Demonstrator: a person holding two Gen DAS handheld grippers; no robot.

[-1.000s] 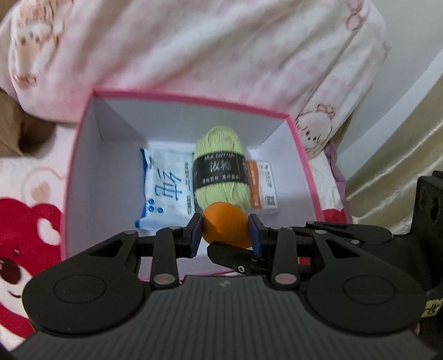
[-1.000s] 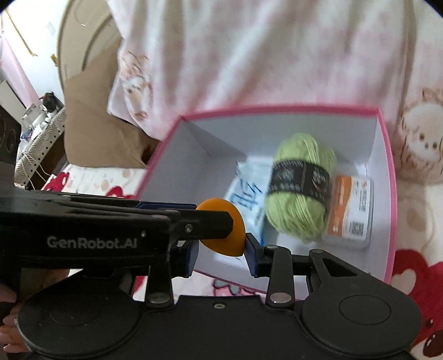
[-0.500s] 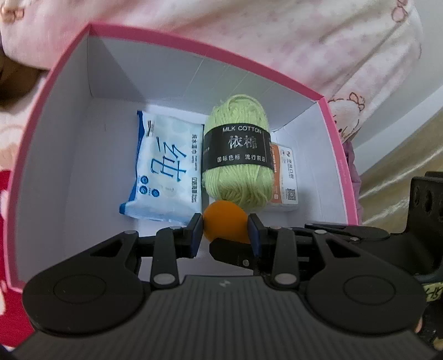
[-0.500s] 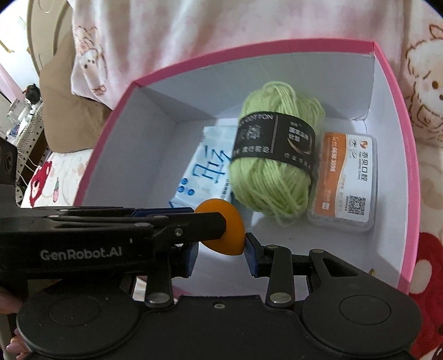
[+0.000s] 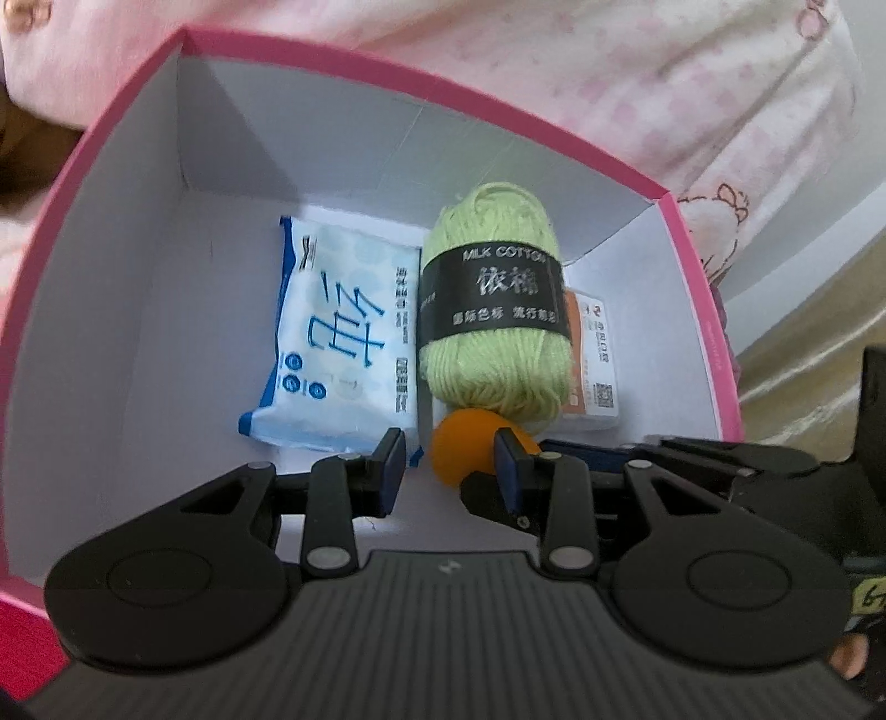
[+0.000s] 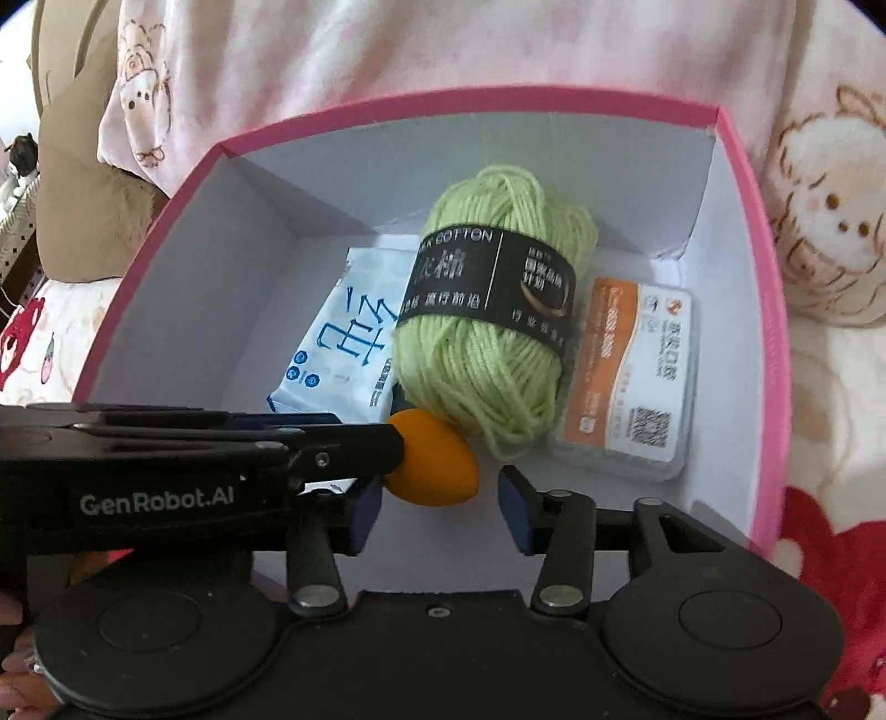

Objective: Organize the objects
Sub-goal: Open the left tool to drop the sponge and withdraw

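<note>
Pink bear-print bedding (image 6: 387,50) (daylit), white wall (image 5: 869,111) behind.

Inside the pink box (image 5: 714,310), bare white floor lies open along the left wall. The tissue pack (image 5: 338,338), green yarn skein (image 5: 493,327) and orange card case (image 6: 626,387) sit side by side, filling the middle and right. An orange egg-shaped sponge (image 6: 434,468) blocks the near centre.

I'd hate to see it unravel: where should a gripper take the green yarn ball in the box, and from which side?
Probably from above, pinching the green yarn ball across its black paper band. It lies on its side; the band binds the strands, while the ends are loose loops. The flat tissue pack and orange-and-white case beside it sit lower, leaving its flanks clear.
</note>
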